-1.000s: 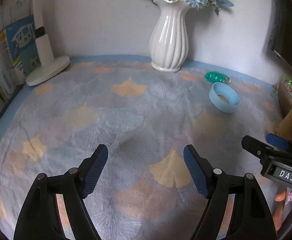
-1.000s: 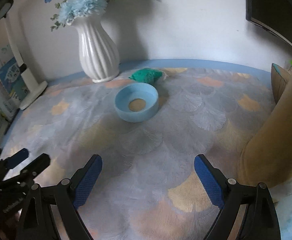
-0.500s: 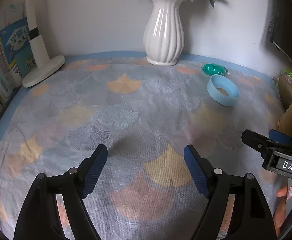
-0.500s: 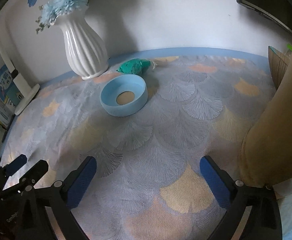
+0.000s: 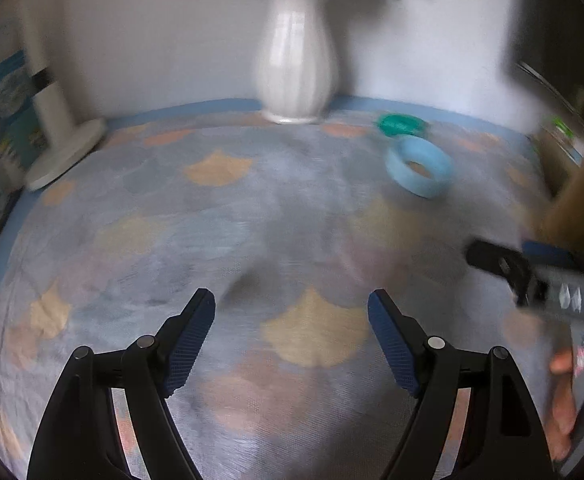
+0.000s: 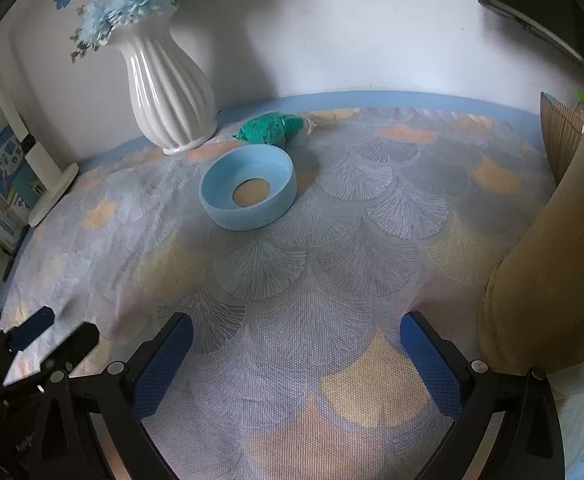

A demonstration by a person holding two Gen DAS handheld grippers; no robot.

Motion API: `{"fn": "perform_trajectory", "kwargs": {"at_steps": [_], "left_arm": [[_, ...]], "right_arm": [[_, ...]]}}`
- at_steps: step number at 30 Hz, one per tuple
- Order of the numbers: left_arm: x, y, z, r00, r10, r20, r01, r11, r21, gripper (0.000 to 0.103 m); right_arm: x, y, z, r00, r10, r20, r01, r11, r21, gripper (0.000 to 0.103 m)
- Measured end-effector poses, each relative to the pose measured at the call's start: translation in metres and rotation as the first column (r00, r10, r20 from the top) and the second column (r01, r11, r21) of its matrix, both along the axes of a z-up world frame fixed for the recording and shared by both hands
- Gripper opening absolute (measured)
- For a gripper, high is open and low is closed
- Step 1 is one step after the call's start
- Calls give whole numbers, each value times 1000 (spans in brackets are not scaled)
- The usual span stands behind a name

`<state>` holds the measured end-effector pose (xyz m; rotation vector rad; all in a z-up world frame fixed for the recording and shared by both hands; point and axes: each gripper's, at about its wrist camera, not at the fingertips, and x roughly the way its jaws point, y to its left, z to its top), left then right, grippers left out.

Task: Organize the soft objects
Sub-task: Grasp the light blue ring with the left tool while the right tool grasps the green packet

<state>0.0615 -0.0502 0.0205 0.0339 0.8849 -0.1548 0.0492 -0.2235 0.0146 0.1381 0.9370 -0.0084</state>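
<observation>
A crumpled green soft bundle (image 6: 269,129) lies on the patterned tablecloth (image 6: 352,248) at the far side, just behind a round light-blue bowl (image 6: 247,188) and right of a white vase (image 6: 167,92).

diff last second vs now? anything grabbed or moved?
Right gripper jaws have just been opening wider, nothing between them. Left gripper unchanged, open and empty. Nothing grabbed. Blue bowl, green soft object and vase stayed put.

Both wrist views tilt steeply down, close over tablecloth (image 6: 332,240); shared beyond jaws: blue bowl (image 5: 419,166) (image 6: 247,188), white vase (image 5: 296,60) (image 6: 167,92).
</observation>
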Motion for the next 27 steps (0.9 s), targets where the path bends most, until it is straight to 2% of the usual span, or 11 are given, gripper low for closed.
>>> {"fn": "perform_trajectory", "kwargs": {"at_steps": [3, 5, 7, 11, 14, 18, 21, 25, 27], "left_arm": [[5, -6, 17, 996, -84, 18, 84, 996, -37, 77], [15, -11, 28, 991, -129, 25, 131, 990, -61, 77], [24, -17, 32, 986, -164, 37, 166, 983, -74, 77], [49, -44, 22, 971, -239, 24, 240, 970, -25, 77], [63, -60, 13, 958, -285, 15, 286, 958, -34, 77], [86, -73, 2, 958, -286, -1, 286, 957, -42, 75], [95, -77, -3, 958, -288, -8, 286, 955, -77, 75], [95, -85, -4, 947, -320, 5, 320, 946, -63, 75], [95, -92, -5, 941, -338, 5, 338, 940, -38, 75]], "right_arm": [[7, -9, 9, 999, -29, -32, 31, 996, 89, 103], [15, -15, 25, 998, -57, -8, 57, 983, 176, 103], [27, -14, 40, 997, -68, 23, 63, 980, 189, 103], [69, -11, 55, 996, -71, 48, 62, 985, 159, 103], [98, -14, 52, 995, -87, 54, 80, 990, 119, 103], [127, -21, 43, 995, -91, 49, 85, 991, 105, 103], [142, -23, 35, 998, -58, 32, 56, 996, 68, 103], [156, -21, 29, 1000, 14, 27, -14, 999, 31, 103], [164, -18, 23, 998, 55, 14, -55, 998, 1, 96]]}}
